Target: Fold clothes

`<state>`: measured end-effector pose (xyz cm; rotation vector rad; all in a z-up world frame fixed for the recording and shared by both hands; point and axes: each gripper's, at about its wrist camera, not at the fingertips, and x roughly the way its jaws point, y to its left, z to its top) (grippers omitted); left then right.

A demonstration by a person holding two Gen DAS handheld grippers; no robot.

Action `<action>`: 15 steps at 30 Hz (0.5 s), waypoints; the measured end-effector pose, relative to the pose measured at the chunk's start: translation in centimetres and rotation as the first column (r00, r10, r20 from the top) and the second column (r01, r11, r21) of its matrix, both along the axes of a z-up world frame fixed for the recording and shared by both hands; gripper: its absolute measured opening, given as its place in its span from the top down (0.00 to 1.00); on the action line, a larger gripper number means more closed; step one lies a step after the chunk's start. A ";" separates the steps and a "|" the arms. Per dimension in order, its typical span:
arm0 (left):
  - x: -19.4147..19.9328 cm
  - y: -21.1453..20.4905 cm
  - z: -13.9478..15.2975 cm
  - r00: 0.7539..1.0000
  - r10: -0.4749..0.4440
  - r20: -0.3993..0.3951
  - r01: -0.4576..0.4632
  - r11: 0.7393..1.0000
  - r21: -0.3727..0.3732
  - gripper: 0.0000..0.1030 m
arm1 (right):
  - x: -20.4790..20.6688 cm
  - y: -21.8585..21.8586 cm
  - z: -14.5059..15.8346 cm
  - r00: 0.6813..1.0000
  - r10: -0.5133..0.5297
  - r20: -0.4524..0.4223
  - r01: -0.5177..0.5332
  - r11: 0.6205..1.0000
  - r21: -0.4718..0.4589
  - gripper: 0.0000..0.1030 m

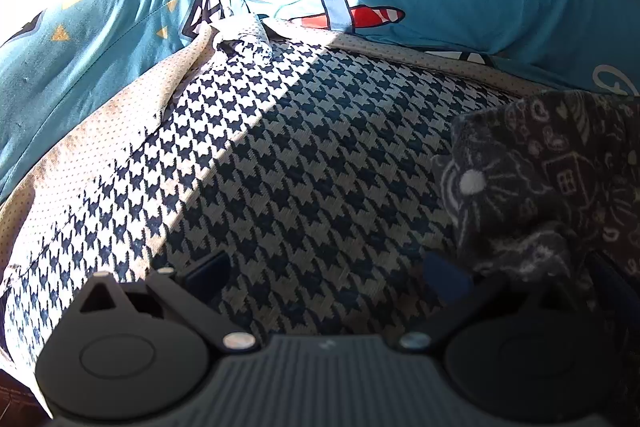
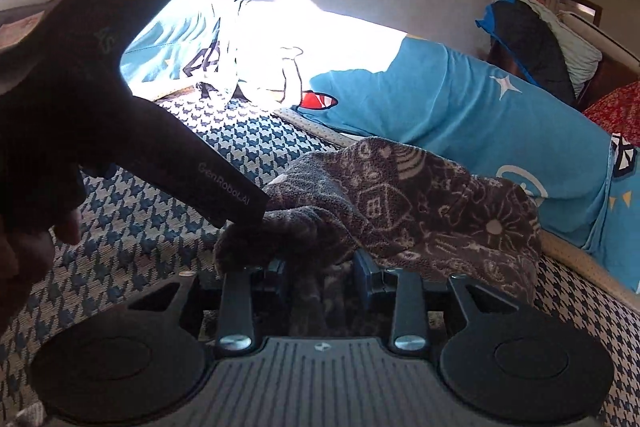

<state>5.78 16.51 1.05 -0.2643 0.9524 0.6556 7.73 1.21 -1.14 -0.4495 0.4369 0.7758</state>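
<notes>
The dark patterned garment (image 2: 400,203) lies bunched on the houndstooth bed cover (image 2: 132,227), in front of the blue printed bedding (image 2: 460,99); a strip of it passes between the fingers of the right gripper (image 2: 320,269), which stand a little apart and do not clearly press it, so I judge the fold needs a firm pinch on one edge before any lifting. The right wrist view shows the left gripper (image 2: 236,215) resting its tip on the garment's near-left corner and the hand (image 2: 24,227) that holds it. The left wrist view shows only that gripper's (image 1: 324,275) wide-open fingers, the left one over bare cover and the right one at the garment's edge (image 1: 540,179).

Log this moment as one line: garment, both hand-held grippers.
garment: grey patterned fleece, bunched on houndstooth cover | left hand-held gripper: open, beside fleece | right hand-held gripper: part open, fleece fold between fingers
</notes>
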 end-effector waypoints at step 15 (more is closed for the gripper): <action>-0.3 -0.3 3.6 0.987 -0.010 0.162 0.009 1.000 0.008 0.00 | -1.6 2.0 -0.2 0.985 0.161 -0.056 -0.160 0.987 0.013 0.98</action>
